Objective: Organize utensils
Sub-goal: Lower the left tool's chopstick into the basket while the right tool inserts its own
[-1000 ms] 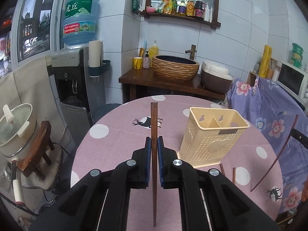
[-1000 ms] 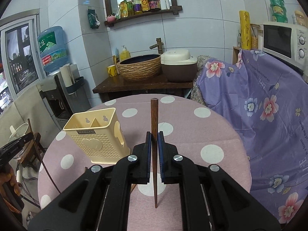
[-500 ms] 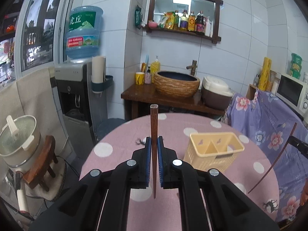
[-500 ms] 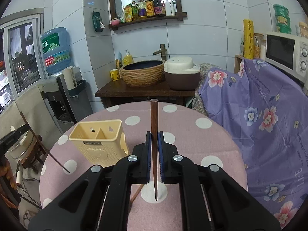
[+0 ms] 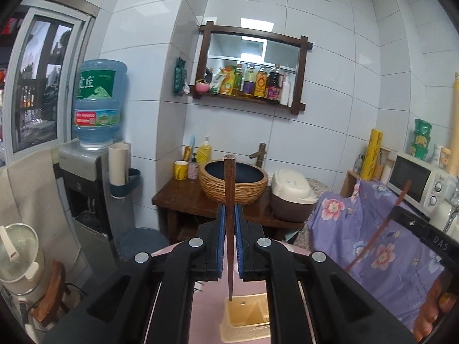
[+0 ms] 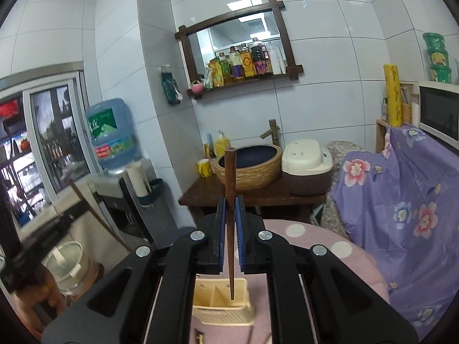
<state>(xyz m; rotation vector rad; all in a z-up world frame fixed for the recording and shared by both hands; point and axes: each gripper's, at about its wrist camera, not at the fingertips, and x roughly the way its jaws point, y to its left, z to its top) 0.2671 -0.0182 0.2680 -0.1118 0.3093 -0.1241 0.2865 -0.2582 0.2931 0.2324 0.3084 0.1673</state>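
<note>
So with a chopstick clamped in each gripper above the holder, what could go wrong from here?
1. Each chopstick is pinched mid-length in the left gripper and right gripper; it might pivot or slip while being lowered.
2. The cream utensil holder is divided; a tip could catch the divider or rim and tip it.
3. Both chopsticks aim at the same holder, so the grippers may collide.

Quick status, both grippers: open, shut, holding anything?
Left gripper: shut on a dark wooden chopstick, held upright.
Right gripper: shut on a second wooden chopstick, also upright.
</note>
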